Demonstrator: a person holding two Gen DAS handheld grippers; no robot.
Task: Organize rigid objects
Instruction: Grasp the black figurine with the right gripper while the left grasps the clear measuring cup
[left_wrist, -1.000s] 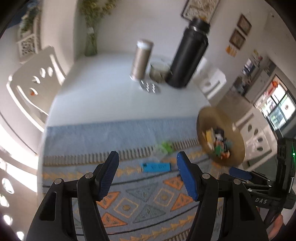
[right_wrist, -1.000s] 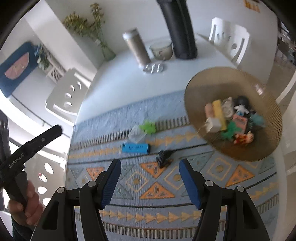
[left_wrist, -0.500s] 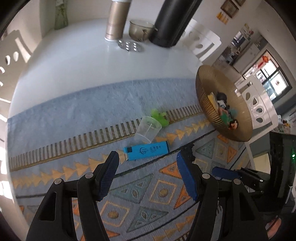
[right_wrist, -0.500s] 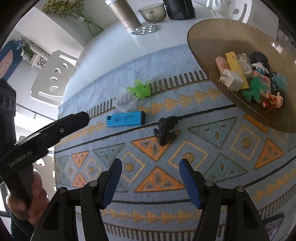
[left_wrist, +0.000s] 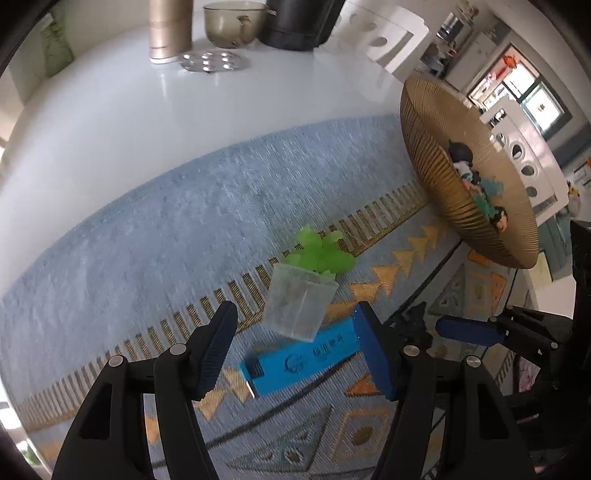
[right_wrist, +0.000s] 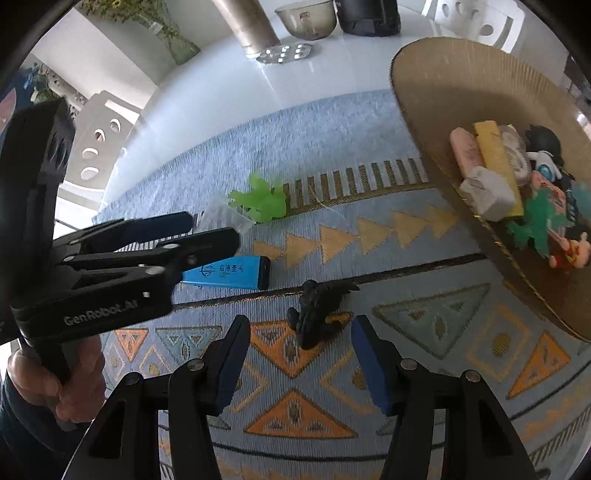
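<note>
With both jaws spread wide and empty, left gripper (left_wrist: 291, 350) hangs over the blue box (left_wrist: 301, 360) on the mat and right gripper (right_wrist: 297, 360) over the black figure (right_wrist: 317, 314); both likely light, stiff; box best pinched across its narrow sides.

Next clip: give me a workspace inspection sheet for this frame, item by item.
Surface: white table under a patterned blue mat.
Job's things: blue box, clear cup on its side, green toy and black toy loose on the mat; basket holds several small toys.
Clutter: metal tumbler, glass pot, black flask, round metal disc at the far edge.
Grippers: left gripper open over the blue box; right gripper open before the black toy.
Cables: nothing seen.
Surroundings: white chairs, vase of flowers.
</note>
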